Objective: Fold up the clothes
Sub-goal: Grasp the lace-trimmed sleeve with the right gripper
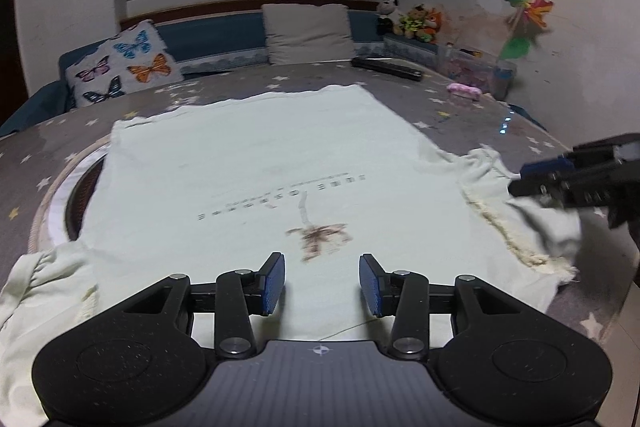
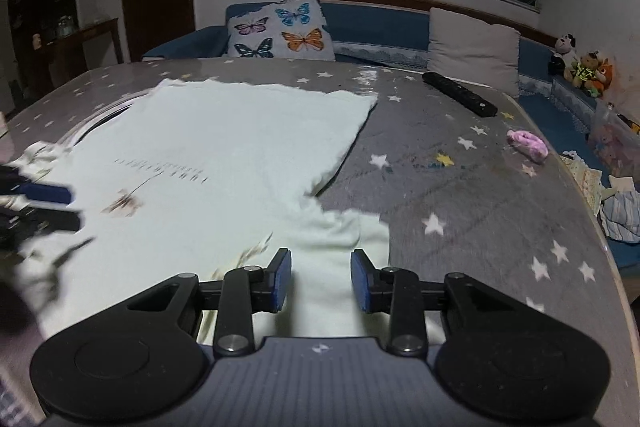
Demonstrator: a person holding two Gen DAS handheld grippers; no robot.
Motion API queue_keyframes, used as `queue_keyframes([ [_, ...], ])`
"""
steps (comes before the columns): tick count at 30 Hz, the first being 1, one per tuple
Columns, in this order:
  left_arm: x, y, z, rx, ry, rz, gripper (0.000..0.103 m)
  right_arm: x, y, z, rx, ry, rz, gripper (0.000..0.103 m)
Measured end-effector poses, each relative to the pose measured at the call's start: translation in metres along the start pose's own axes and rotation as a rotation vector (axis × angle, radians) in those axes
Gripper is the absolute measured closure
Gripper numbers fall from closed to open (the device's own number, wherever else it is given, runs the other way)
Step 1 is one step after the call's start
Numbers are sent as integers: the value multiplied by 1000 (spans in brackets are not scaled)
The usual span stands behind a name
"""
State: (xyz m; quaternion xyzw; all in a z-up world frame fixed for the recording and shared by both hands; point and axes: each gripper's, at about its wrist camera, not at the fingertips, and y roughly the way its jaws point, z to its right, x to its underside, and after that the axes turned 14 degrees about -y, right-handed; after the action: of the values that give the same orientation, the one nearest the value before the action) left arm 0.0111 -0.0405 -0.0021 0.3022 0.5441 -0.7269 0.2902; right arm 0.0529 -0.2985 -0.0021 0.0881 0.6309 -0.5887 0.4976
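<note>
**Folding barely begun**

Hovering over the shirt [image 1: 248, 163], the left gripper [image 1: 322, 285] and the right gripper [image 2: 321, 281] both stand part open, holding nothing. The shirt lies flat, print up, on the table [image 2: 460, 187]; both sleeves and every fold remain.

Butterfly pillow [image 2: 282, 29] and grey cushion [image 2: 474, 47] on blue sofa [image 2: 376, 23]; black remote [image 2: 460, 93], pink cloth [image 2: 527, 144] on starred tablecloth [image 2: 460, 195].
</note>
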Motion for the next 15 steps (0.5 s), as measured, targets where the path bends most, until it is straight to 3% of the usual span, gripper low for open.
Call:
queue_keyframes([
  [5, -1, 2, 18, 47, 33, 0, 58, 21, -19, -14, -23, -9, -29, 66],
  [15, 6, 14, 51, 107, 92, -32, 58, 45, -41, 9, 77, 143, -31, 66],
])
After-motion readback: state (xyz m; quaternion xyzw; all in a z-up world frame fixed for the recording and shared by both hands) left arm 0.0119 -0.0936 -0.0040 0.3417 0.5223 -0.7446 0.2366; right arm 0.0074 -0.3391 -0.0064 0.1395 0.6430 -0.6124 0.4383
